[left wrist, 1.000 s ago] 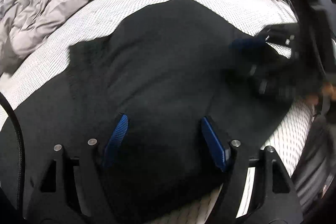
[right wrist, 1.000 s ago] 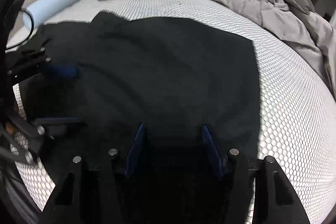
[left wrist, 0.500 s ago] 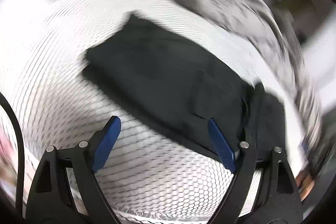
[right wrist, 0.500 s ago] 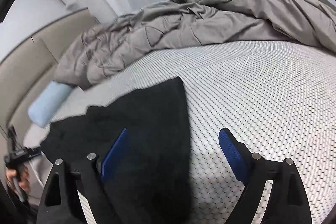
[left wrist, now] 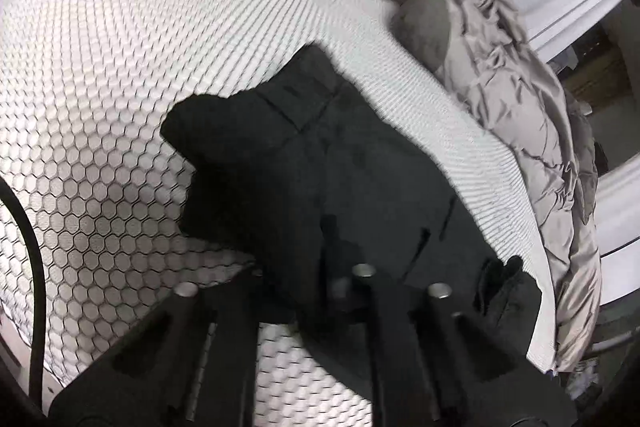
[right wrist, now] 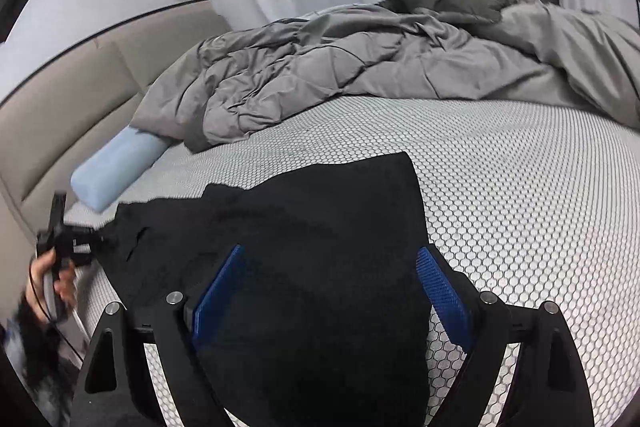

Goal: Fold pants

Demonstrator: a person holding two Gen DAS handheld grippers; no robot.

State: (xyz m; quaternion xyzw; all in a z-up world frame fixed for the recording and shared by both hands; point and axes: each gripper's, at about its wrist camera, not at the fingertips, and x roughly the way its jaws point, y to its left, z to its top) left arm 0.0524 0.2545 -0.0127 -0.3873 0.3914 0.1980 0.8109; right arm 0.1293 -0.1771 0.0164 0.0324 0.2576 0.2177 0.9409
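Note:
The black pants (left wrist: 344, 163) lie on the white honeycomb-patterned mattress (left wrist: 100, 107). In the left wrist view my left gripper (left wrist: 340, 283) is shut on the pants' near edge, and a dark fold of cloth rises over its closed fingers. In the right wrist view the pants (right wrist: 312, 227) spread across the mattress (right wrist: 520, 187). My right gripper (right wrist: 332, 291) is open over them, its blue pads wide apart with cloth beneath. My left gripper (right wrist: 86, 247) shows at the far left, held by a hand at the pants' left end.
A rumpled grey duvet (right wrist: 360, 67) is heaped along the back of the bed, and also shows in the left wrist view (left wrist: 520, 87). A light-blue bolster pillow (right wrist: 116, 167) lies by the beige headboard (right wrist: 60, 107). The mattress's edge is near my left gripper.
My left gripper swung to the pants' end and shut on the cloth. My right gripper stayed open and rose, tilting up to face the duvet.

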